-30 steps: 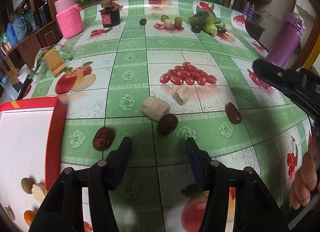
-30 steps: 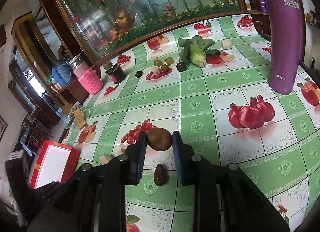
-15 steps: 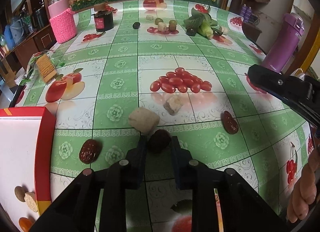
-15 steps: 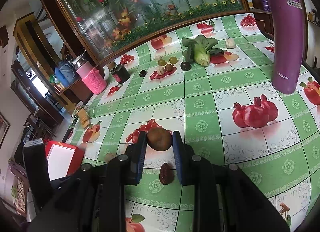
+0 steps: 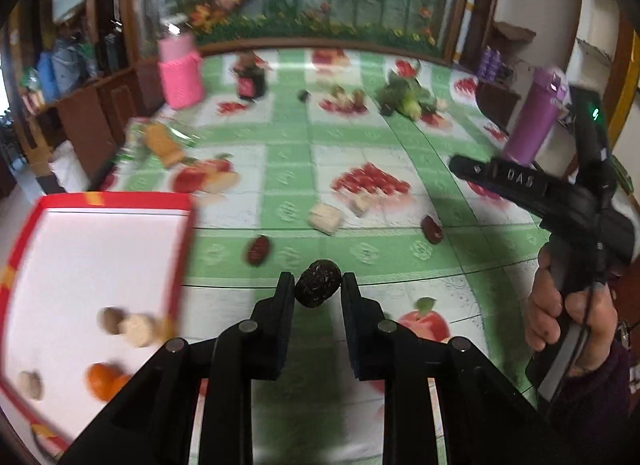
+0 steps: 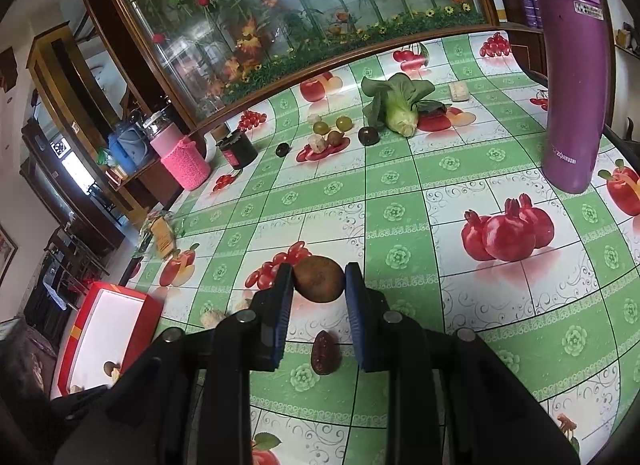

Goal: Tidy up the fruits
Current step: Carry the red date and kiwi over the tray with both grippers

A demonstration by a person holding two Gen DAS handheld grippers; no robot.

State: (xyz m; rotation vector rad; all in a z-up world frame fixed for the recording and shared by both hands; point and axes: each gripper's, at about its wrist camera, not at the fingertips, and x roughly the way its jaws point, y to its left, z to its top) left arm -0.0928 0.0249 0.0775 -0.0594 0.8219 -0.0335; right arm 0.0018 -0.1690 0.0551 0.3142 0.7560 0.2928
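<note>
My left gripper is shut on a dark wrinkled date, held up off the tablecloth. To its left lies a red-rimmed white tray with several fruits in it, among them an orange one. Two red dates and two pale chunks remain on the cloth. In the right wrist view my right gripper is shut on a brown kiwi, above a red date. The red tray shows at lower left there.
A purple flask stands at the right. Far back sit a bok choy, several small fruits, a dark jar and a pink knitted cup. A snack packet lies left. A hand holds the right gripper's handle.
The left gripper closed on the dark date, then lifted it and swung left toward the tray. The right gripper kept still with the kiwi.
</note>
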